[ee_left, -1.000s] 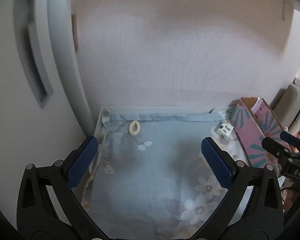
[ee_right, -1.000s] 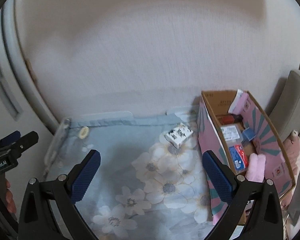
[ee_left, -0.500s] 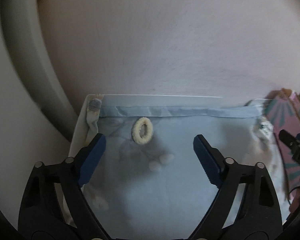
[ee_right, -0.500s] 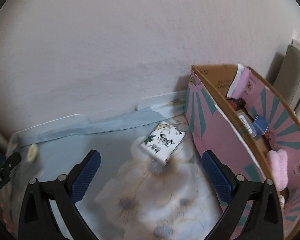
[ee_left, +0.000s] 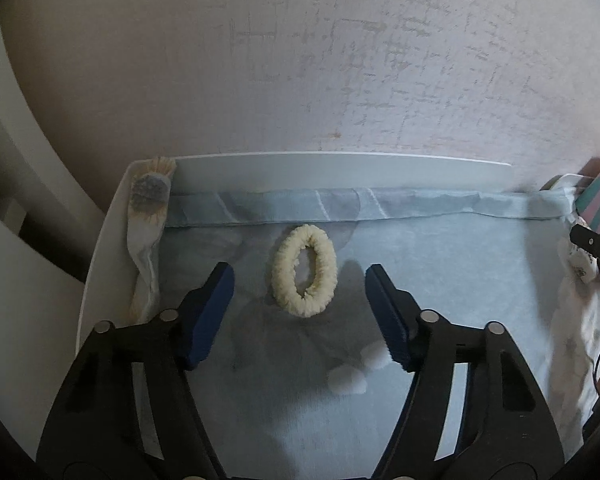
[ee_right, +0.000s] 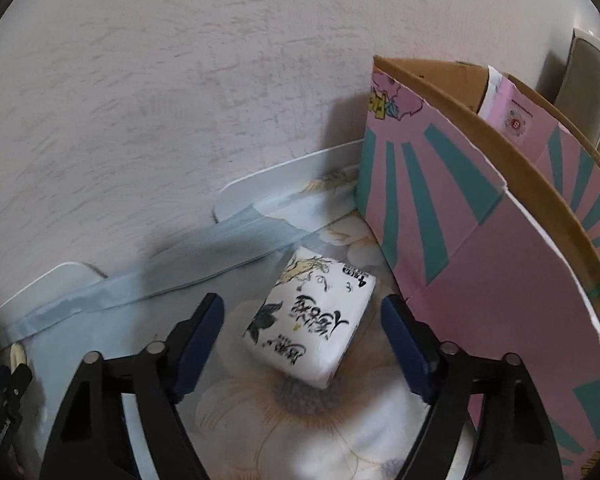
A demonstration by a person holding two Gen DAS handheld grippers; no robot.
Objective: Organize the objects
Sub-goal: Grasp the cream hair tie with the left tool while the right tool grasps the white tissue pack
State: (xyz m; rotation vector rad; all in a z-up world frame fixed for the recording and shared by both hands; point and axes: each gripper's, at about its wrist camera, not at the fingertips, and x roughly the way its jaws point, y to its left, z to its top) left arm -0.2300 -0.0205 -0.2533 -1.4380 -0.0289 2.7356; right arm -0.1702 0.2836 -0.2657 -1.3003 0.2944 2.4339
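Note:
A cream hair tie [ee_left: 304,270] lies flat on the blue floral cloth [ee_left: 440,264] near the wall. My left gripper [ee_left: 300,280] is open, its blue pads on either side of the tie's near end, not touching it. A white tissue pack [ee_right: 312,326] with black writing lies on the cloth beside the pink and teal cardboard box [ee_right: 480,240]. My right gripper [ee_right: 302,312] is open with its pads on either side of the pack, apart from it. The hair tie [ee_right: 17,354] also shows at the left edge of the right wrist view.
A white raised table rim [ee_left: 340,160] runs along the textured wall. The box stands close to my right gripper's right finger [ee_right: 404,344]. The right gripper's tip [ee_left: 596,244] and the tissue pack [ee_left: 578,264] show at the right edge of the left wrist view.
Both grippers have moved forward and down toward the cloth. The left one now straddles the hair tie, the right one straddles the tissue pack. Both stay open.

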